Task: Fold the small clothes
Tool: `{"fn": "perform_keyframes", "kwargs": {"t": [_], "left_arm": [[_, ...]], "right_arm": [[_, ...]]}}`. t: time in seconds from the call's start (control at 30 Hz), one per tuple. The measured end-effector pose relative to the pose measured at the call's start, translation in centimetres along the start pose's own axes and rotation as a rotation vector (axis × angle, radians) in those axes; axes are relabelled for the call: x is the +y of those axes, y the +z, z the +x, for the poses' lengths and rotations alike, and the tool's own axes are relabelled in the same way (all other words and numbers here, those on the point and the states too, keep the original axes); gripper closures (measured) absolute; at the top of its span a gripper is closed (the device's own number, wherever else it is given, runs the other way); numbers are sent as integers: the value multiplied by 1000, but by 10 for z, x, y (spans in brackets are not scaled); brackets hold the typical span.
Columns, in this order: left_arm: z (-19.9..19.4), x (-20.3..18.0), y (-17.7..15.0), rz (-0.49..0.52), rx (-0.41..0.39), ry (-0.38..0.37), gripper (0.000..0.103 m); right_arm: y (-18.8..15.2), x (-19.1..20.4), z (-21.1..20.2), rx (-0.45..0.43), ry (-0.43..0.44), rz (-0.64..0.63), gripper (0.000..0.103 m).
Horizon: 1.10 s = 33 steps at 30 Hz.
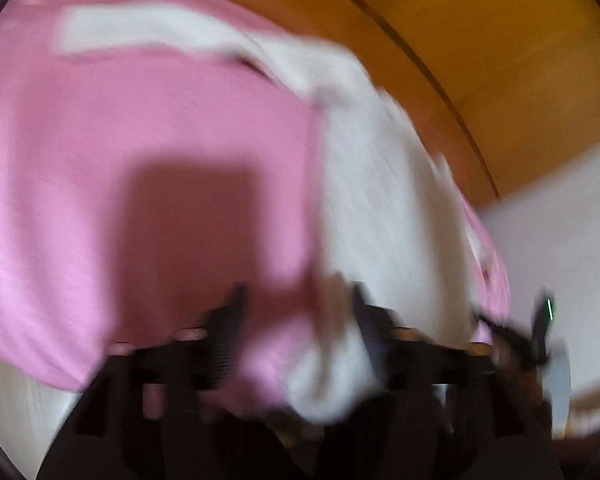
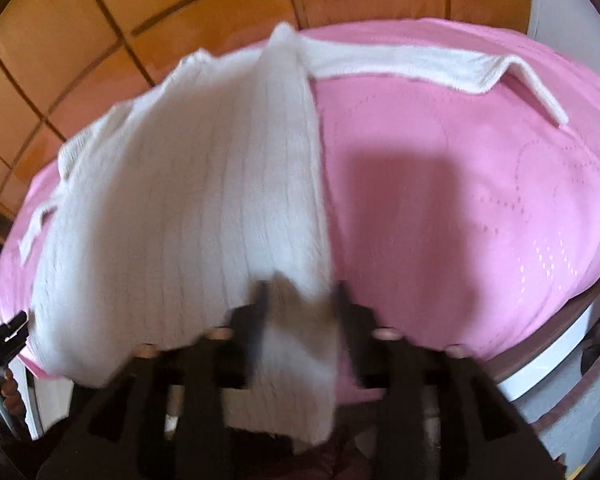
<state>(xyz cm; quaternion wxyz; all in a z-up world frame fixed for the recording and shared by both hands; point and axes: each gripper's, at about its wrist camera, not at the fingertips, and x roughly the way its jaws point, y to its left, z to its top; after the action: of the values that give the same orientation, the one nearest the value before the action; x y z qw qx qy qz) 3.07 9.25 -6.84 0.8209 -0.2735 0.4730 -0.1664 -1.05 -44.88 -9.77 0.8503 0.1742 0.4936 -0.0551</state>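
A white ribbed knit garment (image 1: 380, 200) (image 2: 180, 220) lies spread on a pink cloth (image 1: 140, 120) (image 2: 460, 200). One white sleeve (image 2: 420, 64) stretches along the far side. My left gripper (image 1: 300, 312) is open, its black fingers well apart over a bunched white and pink edge that sits between them without being pinched. My right gripper (image 2: 300, 296) is open too, and the garment's near hem passes loosely between its fingers. Each gripper shows at the edge of the other's view: the right gripper (image 1: 540, 320), the left gripper (image 2: 8, 332). The left wrist view is blurred.
The pink cloth covers a white table whose rim (image 2: 548, 360) shows at the lower right. Orange floor tiles (image 2: 60, 40) (image 1: 460, 20) lie beyond the table's far edge. A person's hand (image 2: 4, 388) holds the left gripper at the frame's left border.
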Motion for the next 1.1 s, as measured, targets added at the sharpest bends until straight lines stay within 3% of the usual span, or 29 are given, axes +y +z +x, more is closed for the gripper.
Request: {"fn": "perform_keyframes", "kwargs": {"t": [0.1,0.23,0.33,0.43,0.6,0.67,0.7,0.8,0.9,1.0,1.1], "left_arm": [[-21,38,35,-132,-109,97,44],[-41,89,76,-294,-232,205,44],[-43,119,107,-378,-269,220,38],[-32,134,137,-395,-260,208,37],[-8,126,171,-319,-241,220,37],[6,117,181,-246,-207,246,67],[15,116,185,-220,-191,284,94],[3,111,199,-182,-238,350,96],[-44,108,219,-149,-383,411,97],[-103,106,237,-123,-546,529,97],[-133,103,242,-87,-633,605,97]], "right_arm": [[12,13,-11,-70,13,-21,54],[20,49,-8,-90,104,-86,51],[19,85,8,-58,174,-151,49],[14,126,29,-13,223,-232,49],[10,172,47,22,280,-308,46],[9,186,52,28,296,-335,44],[9,192,55,36,305,-340,44],[5,208,64,58,323,-357,44],[1,217,68,76,362,-372,42],[-6,221,74,99,364,-394,42],[-12,224,81,96,346,-407,41]]}}
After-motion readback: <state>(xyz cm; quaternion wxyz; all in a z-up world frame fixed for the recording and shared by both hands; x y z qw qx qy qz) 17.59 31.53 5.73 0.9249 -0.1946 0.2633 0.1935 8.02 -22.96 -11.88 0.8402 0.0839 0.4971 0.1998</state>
